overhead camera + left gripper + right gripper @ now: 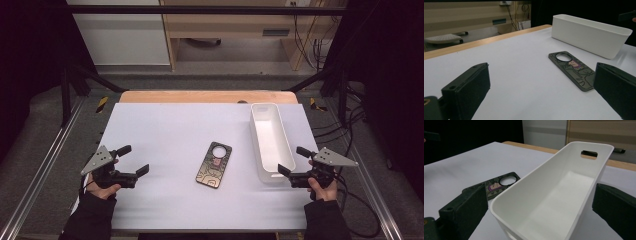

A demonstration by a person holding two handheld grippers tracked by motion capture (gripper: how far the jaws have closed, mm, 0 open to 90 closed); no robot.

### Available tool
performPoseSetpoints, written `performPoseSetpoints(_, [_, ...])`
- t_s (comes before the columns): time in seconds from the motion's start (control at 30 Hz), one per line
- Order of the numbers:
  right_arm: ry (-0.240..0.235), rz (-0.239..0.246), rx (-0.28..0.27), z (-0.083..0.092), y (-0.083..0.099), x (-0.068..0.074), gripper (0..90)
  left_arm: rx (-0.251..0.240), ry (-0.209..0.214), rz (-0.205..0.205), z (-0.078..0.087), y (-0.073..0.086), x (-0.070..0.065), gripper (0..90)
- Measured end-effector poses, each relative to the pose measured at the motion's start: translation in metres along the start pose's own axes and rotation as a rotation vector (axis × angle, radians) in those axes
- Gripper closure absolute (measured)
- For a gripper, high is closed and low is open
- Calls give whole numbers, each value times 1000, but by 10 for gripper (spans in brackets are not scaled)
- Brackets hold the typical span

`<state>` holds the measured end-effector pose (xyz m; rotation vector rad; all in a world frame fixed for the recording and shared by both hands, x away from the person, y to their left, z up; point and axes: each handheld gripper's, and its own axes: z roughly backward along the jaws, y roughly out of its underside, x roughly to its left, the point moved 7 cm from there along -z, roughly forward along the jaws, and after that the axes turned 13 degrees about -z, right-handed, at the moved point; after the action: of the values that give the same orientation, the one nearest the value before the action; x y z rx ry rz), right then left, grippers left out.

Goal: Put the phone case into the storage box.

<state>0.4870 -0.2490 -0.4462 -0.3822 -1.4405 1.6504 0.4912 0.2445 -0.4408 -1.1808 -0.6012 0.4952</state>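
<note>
— Right, what have we got closest to us?

— Two sleeved forearms at the near edge of the white tabletop [165,130]. The left gripper [136,159] hangs low over the near-left part of the sheet, its fingers [466,91] spread wide with nothing between them. In the left gripper view they frame bare white surface, one at each lower corner.

— And the other hand?

— The right gripper [294,160] sits at the near-right, and its fingers [464,207] are wide apart too, empty. It's aimed straight at the near end of the white bin [270,140]; the right gripper view looks down the length of the bin's hollow inside, a finger on either side of the near wall. Whether they touch the wall, I can't tell.

— What's between the two?

— A phone case [214,164], flat on the tabletop, roughly midway between the grippers and slightly beyond them. Dark, with a cartoon print and a round camera cutout at its far end. It lies just left of the bin, apart from it, tilted a little.

— Anything in the bin?

— Looks bare inside. It's long and narrow, running away from us along the right side, with a handle slot [589,153] in the far end wall.

— And past that?

— A strip of wooden table edge [207,96] beyond the white sheet, then grey floor, pale cabinets [120,35] and a tangle of cables [312,42] at the far right.
</note>
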Motion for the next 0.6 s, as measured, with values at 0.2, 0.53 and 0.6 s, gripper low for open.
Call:
performPoseSetpoints(0.2, [-2,0,-4,0,0,0,6,2,5,3,-2,-4,-3,0])
performPoseSetpoints(0.53, [-3,2,-2,0,-1,1,5,25,10,13,-8,-7,-10,1])
performPoseSetpoints(0.6, [-1,2,-2,1,-1,1,5,35,12,13,-10,-7,-12,1])
